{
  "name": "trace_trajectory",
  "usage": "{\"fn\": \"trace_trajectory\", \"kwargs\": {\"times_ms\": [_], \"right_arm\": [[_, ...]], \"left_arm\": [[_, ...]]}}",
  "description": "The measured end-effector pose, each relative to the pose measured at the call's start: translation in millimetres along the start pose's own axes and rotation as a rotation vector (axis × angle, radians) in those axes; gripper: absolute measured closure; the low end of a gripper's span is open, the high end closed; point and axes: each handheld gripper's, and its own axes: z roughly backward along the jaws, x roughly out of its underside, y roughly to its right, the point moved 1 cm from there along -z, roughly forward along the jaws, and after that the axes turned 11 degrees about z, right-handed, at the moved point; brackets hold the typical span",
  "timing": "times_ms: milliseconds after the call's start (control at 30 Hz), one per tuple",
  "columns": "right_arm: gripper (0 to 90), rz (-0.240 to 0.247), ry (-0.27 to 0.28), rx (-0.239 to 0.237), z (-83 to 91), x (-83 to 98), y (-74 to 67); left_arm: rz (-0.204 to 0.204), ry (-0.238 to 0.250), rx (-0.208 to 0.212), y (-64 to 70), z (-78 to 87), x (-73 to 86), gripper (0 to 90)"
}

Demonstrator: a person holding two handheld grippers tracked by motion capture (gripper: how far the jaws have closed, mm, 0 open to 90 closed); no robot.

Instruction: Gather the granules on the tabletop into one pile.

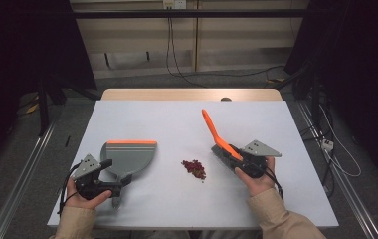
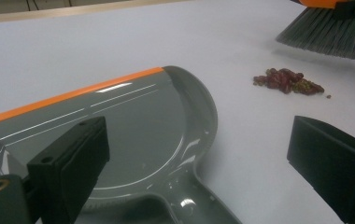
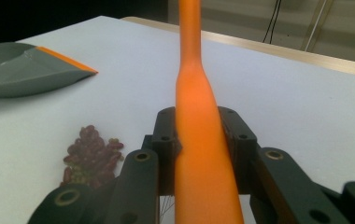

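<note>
Overhead arrangement of a sweeping set on a white bench [image 1: 177,119]. The right claw [image 1: 236,158], held in the person's right hand [image 1: 257,180], is clamped on the orange handle of a small brush [image 1: 216,135]; in the right gripper view both jaws press against the flanks of this handle [image 3: 199,121], which runs up between them and away from the camera. The brush stands tilted, its handle rising toward the far side of the bench and its grey bristles [image 2: 327,33] pointing down near the bench surface, just to the right of a small heap of dark red and greenish crumbs [image 1: 194,169]. The bristles and the heap are close but apart.

The left claw [image 1: 113,191], held in the left hand [image 1: 85,199], stands wide open. In the left gripper view its two black jaws sit far apart, with the stem of a grey dustpan [image 2: 133,135] lying on the bench between them; neither pad is seen pressing on it. The dustpan lies flat at the left of the bench, its orange lip [image 1: 131,142] turned to the far side, its stem pointing toward the person. The crumb heap lies between dustpan and brush, nearer the brush.
</note>
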Motion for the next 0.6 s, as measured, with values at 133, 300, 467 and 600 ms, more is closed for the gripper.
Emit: {"fn": "trace_trajectory", "kwargs": {"times_ms": [133,300,467,600], "right_arm": [[70.8,0.005,-0.019,-0.005,-1.2,5.0,4.4],[70.7,0.008,-0.039,-0.026,-3.2,10.3,6.0],[70.6,-0.001,-0.063,-0.046,-0.7,10.9,9.6],[70.3,-0.001,-0.080,-0.071,0.4,10.3,12.6]], "left_arm": [[0.004,-0.019,-0.016,2.3,0.8,2.7,5.8],[0.013,-0.037,-0.024,5.6,0.9,5.0,5.9],[0.012,-0.059,-0.041,7.1,1.5,8.6,6.7],[0.027,-0.066,-0.054,8.7,3.8,10.9,7.3]]}}
